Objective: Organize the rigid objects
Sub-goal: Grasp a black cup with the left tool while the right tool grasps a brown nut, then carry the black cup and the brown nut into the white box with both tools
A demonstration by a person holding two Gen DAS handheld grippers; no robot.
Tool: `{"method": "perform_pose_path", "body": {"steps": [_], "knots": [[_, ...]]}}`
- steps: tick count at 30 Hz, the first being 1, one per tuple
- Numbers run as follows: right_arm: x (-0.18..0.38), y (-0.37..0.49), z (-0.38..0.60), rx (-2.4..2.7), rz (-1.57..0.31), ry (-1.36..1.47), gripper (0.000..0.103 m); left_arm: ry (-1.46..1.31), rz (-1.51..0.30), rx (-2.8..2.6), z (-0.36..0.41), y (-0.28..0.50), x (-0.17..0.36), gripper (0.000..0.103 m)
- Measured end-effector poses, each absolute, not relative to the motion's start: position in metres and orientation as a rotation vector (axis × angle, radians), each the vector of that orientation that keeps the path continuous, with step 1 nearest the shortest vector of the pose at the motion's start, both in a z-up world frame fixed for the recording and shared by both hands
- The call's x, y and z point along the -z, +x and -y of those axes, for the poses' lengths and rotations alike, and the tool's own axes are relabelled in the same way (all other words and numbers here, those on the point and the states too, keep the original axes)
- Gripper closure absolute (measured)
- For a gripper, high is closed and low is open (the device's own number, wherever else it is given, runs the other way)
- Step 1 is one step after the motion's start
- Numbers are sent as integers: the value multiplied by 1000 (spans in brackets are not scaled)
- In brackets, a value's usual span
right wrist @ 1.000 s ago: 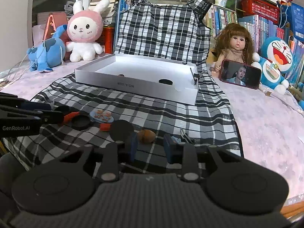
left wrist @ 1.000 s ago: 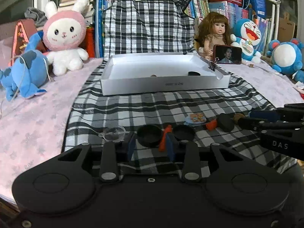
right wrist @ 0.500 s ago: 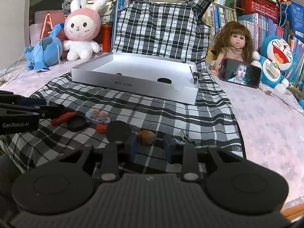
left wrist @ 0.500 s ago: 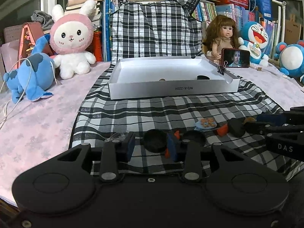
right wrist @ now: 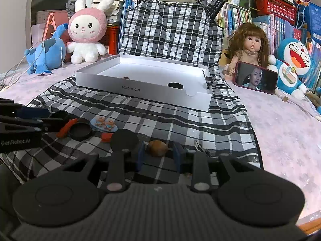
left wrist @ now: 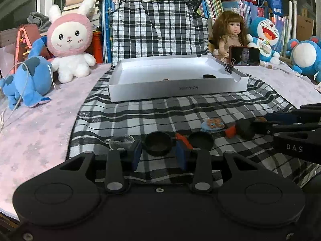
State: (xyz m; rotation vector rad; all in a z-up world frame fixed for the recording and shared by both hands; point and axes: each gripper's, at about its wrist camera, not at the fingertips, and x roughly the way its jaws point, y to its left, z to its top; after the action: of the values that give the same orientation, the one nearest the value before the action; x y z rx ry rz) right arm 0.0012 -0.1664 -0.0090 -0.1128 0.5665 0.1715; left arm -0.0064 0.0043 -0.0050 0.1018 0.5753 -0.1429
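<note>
Left gripper (left wrist: 159, 153) open, fingers bracketing a black cap (left wrist: 157, 143) on the cloth (left wrist: 140, 116), not yet closed on it. Right gripper (right wrist: 158, 155) likewise open around a brown nut (right wrist: 157, 148). Both look staged for pickup. White box (right wrist: 140, 89), well ahead, already holds two small items, so probably the destination.

Ahead of my left claw (left wrist: 159, 154) a black cap (left wrist: 158, 143) sits between the fingers, with a clear dish (left wrist: 120, 141) just left and an orange clip (left wrist: 183, 139) just right crowding the sides. My right claw (right wrist: 158, 156) faces a brown nut (right wrist: 157, 148); a black disc (right wrist: 124, 140) blocks its left. Beyond both, bare plaid cloth (left wrist: 160, 112) runs to the white box (left wrist: 176, 88) wall.
</note>
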Motion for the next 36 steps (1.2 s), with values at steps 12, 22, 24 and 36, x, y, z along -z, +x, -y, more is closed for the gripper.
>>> {"method": "perform_pose_path", "body": {"steps": [12,22,24,36], "knots": [[11,3,161,-162,-550,-120,59,73,-568,127,-4,2,11,67],[10,1,160,-149,-552,-99,75,48,-564,132,-2,2,5,72],[8,2,160,-156,-553,-85,75,42,-562,133,-2,3,2,72],[-12,17,166,-142,-538,-36,75,18,-564,147,-5,25,-17,72]]}}
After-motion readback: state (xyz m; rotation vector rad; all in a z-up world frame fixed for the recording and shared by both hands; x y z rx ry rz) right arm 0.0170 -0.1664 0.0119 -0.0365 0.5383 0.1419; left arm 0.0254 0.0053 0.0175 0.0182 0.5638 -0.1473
